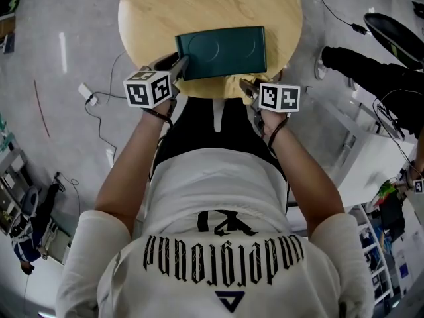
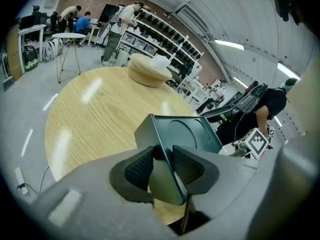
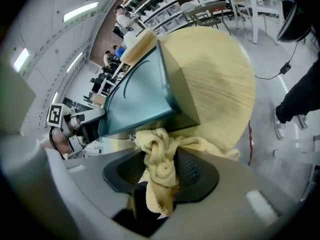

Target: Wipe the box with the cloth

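Currently, I clamp the left gripper [image 2: 162,170] on a near corner of the box [image 2: 187,133] to steady it on the table [image 2: 95,114], while the right gripper [image 3: 162,168] grips the cloth [image 3: 156,145] beside the box for wiping.

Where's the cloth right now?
In the right gripper view, the yellow cloth is pinched in the right tongs, just below the green box at its near right corner.

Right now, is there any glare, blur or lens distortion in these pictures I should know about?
Head view: the edges bend, but the box is sharp. Left gripper view: dark round border, with ceiling-light glare streaks on the table. Right gripper view: same border, the table's grain looks smeared, and the cloth is fairly clear.
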The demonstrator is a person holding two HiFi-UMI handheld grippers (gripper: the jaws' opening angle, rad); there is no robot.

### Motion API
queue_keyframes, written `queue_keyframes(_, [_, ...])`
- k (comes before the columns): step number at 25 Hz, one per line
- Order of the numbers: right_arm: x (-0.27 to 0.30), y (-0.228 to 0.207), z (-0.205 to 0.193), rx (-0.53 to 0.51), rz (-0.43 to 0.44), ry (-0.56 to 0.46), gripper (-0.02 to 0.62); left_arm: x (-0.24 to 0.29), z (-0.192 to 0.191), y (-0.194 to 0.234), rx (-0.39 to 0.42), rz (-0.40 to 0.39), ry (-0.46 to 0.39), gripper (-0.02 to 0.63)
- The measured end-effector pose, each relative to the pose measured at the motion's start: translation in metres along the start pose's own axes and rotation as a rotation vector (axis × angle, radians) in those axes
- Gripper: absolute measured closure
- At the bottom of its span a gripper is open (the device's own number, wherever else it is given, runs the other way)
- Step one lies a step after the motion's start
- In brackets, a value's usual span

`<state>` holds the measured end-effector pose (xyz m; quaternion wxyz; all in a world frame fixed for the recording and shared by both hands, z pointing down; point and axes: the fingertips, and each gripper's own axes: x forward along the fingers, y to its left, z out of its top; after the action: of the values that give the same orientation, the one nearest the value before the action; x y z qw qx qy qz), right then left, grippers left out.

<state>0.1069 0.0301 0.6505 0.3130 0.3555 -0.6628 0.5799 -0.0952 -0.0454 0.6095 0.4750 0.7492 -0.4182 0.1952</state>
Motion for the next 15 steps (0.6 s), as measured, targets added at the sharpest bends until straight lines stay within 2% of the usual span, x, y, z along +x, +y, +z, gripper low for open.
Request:
queue_keyframes(7, [0.000, 0.015, -0.002, -0.056, 0.030, 0.029, 0.425, 0.002, 0.001, -0.001, 0.001, 0.013, -0.013, 0.469])
queue_keyframes(11, [-0.017, 0.018, -0.003, -0.116, 0.030, 0.034, 0.424, -0.006, 0.001, -0.003, 0.048, 0.049, -0.014, 0.472])
queue_keyframes(15, [-0.038, 0.019, 0.009, -0.202, 0.045, 0.017, 0.423, -0.018, 0.017, -0.010, 0.052, 0.084, -0.084, 0.472])
